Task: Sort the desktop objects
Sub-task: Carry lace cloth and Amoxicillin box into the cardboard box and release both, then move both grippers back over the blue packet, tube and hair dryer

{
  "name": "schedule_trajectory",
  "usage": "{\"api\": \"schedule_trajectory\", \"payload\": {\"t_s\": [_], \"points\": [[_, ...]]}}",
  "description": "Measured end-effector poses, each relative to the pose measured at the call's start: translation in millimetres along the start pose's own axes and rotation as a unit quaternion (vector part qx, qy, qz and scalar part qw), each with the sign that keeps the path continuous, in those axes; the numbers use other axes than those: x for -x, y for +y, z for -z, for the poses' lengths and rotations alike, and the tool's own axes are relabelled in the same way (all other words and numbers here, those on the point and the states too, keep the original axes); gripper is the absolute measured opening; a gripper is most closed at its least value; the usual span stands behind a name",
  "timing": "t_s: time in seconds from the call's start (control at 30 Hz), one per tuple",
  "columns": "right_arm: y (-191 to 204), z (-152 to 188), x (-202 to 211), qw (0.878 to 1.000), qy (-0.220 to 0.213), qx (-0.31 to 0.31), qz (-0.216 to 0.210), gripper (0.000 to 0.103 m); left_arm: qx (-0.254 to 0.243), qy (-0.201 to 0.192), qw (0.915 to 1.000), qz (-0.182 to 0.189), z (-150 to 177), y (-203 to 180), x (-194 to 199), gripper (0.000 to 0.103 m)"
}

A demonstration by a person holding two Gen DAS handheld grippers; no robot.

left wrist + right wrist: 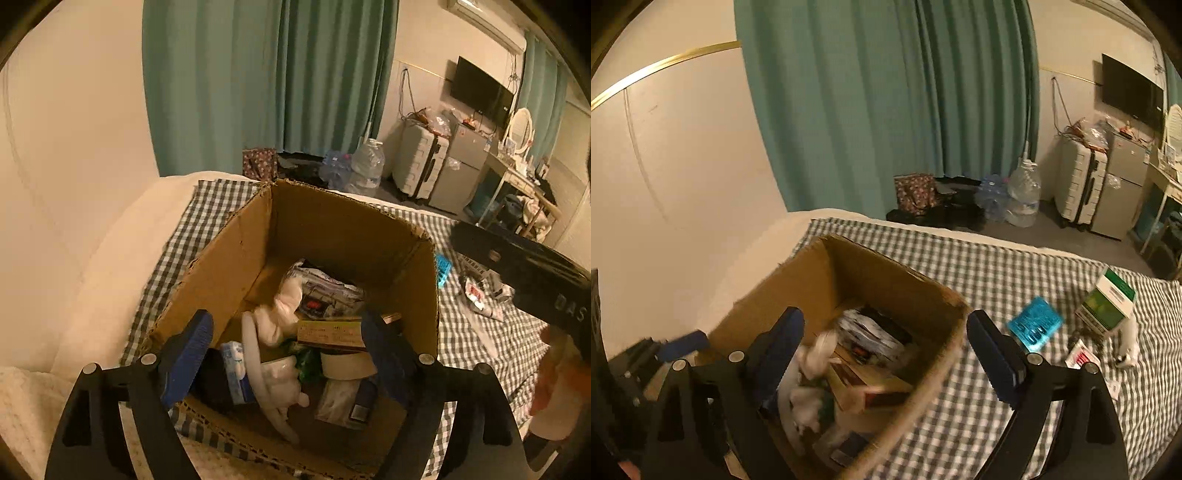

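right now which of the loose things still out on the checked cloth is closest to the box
The turquoise blister pack, lying just past the cardboard box. The green-and-white carton and red-and-white packet lie farther right.

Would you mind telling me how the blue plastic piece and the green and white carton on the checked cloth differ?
The blue plastic piece is bright turquoise, flat and thin; the green and white carton is a thick box in two colours. The blue piece lies nearer the cardboard box, while the carton sits farther out, tilted, among small packets. Both rest on the checked cloth, outside the box.
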State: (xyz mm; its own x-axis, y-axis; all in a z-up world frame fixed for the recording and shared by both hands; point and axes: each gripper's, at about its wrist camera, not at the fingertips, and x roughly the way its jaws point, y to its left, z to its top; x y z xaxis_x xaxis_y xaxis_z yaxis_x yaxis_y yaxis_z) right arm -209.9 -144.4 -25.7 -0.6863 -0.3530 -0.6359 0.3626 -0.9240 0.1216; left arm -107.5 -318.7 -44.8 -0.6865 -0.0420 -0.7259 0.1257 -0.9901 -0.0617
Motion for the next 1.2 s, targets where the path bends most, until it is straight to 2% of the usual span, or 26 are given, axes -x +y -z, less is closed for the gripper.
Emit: {"api": "schedule_trajectory", "payload": {"t_s": [0.2,0.4,0.6,0.77,0.9,1.1,1.2], "points": [[-36.6,16.6,30.8,1.0,0.0,-0.021,0.021,0.09,-0.006,-0.002,0.9997,-0.025,0.8,-14.2,18.9,0.088],[-67.2,30.2,71.6,0.999,-0.023,-0.036,0.031,0.092,0.002,-0.024,0.9992,-0.031,-4.0,-38.2,47.9,0.1],[-91.3,46.4,113.6,0.997,-0.061,-0.023,0.038,0.093,-0.03,-0.04,0.9979,-0.041,-2.8,-87.8,68.0,0.103],[-123.9,63.8,141.2,0.995,-0.075,-0.033,0.055,0.095,-0.041,-0.032,0.9985,-0.017,6.0,-134.8,67.9,0.103],[-166.0,84.4,160.5,0.992,-0.082,-0.064,0.075,0.098,-0.051,-0.027,0.9983,-0.002,16.3,-173.7,60.8,0.103],[-225.2,116.5,168.1,0.986,-0.065,-0.112,0.102,0.098,-0.057,-0.006,0.9983,0.011,40.4,-227.9,38.0,0.103],[-245.8,131.8,168.9,0.982,-0.067,-0.125,0.121,0.098,-0.063,0.017,0.9977,0.019,53.1,-251.1,19.8,0.103]]}}
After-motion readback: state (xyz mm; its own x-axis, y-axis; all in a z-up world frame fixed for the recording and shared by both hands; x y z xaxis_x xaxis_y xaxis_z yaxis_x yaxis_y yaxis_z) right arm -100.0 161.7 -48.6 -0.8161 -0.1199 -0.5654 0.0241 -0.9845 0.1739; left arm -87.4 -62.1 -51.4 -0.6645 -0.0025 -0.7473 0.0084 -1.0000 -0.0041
